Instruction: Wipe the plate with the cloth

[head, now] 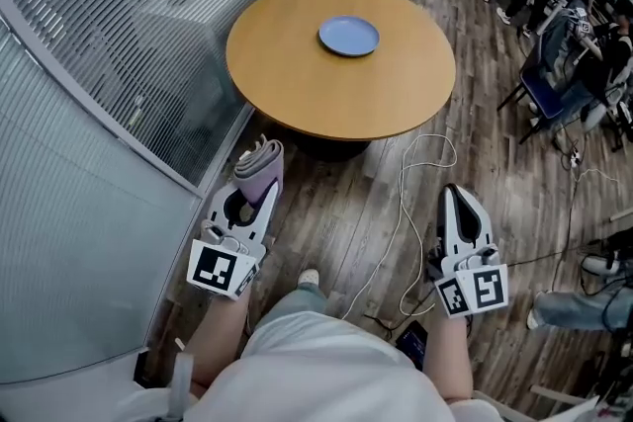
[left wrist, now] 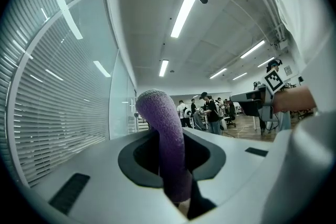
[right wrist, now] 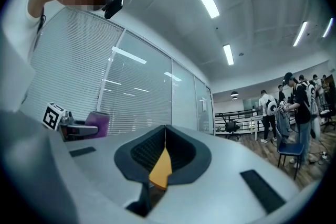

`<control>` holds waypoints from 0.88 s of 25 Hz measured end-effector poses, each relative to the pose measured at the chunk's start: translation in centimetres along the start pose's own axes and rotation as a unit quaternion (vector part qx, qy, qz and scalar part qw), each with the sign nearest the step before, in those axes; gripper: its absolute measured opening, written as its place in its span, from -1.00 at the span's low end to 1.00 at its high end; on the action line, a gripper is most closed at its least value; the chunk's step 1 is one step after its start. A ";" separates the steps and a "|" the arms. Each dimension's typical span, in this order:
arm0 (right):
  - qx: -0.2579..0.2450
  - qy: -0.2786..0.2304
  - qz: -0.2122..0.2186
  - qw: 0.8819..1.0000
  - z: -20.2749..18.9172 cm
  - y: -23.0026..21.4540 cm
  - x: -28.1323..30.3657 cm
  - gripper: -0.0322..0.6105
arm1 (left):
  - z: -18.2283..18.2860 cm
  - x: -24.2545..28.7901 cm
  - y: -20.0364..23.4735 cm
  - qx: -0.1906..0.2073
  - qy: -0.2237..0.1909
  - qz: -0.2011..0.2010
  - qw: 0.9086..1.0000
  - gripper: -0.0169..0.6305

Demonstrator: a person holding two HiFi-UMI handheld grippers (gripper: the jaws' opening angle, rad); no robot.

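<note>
Round table (head: 316, 94) ahead; left gripper (head: 257, 183) holds cloth (head: 262, 156) lengthwise toward it (folded).

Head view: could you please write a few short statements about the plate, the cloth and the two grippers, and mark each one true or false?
1. The left gripper is shut on the purple cloth. True.
2. The blue plate lies on a square table. False: the table is round.
3. The right gripper holds a sponge. False: its jaws are together with nothing between them.
4. The cloth is apart from the plate. True.
</note>
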State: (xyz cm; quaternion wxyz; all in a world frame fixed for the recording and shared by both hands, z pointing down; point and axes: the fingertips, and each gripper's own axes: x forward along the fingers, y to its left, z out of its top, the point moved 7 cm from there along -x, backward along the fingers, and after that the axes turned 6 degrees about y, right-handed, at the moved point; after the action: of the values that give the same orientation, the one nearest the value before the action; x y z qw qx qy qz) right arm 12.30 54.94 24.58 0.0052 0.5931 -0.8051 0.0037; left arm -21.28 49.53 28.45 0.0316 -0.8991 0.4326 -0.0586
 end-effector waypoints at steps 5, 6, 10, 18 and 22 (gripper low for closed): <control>-0.001 0.004 -0.008 1.000 -1.0 -1.0 3.7 -0.84 | -0.6 3.3 2.4 0.006 -0.004 -0.007 1.000 -0.71; -0.001 0.003 -0.009 1.000 -1.2 -1.2 4.3 -0.84 | -0.8 3.8 2.8 0.006 -0.004 -0.009 1.000 -0.71; -0.001 -0.001 -0.010 1.000 -1.5 -1.5 6.6 -0.84 | -1.6 5.6 4.4 -0.003 -0.007 -0.015 1.000 -0.71; -0.008 0.004 -0.017 1.000 -0.7 -1.1 8.9 -0.84 | -2.1 7.4 6.8 -0.018 -0.006 -0.025 1.000 -0.71; -0.006 0.005 -0.017 1.000 -1.6 -1.3 9.5 -0.84 | -3.2 8.0 7.0 -0.021 -0.005 -0.025 0.999 -0.71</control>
State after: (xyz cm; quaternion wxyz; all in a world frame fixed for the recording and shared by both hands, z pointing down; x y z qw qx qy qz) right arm 10.74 45.55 26.30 0.0128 0.6067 -0.7948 0.0015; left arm -22.15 38.92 31.50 0.0130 -0.9106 0.4106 -0.0455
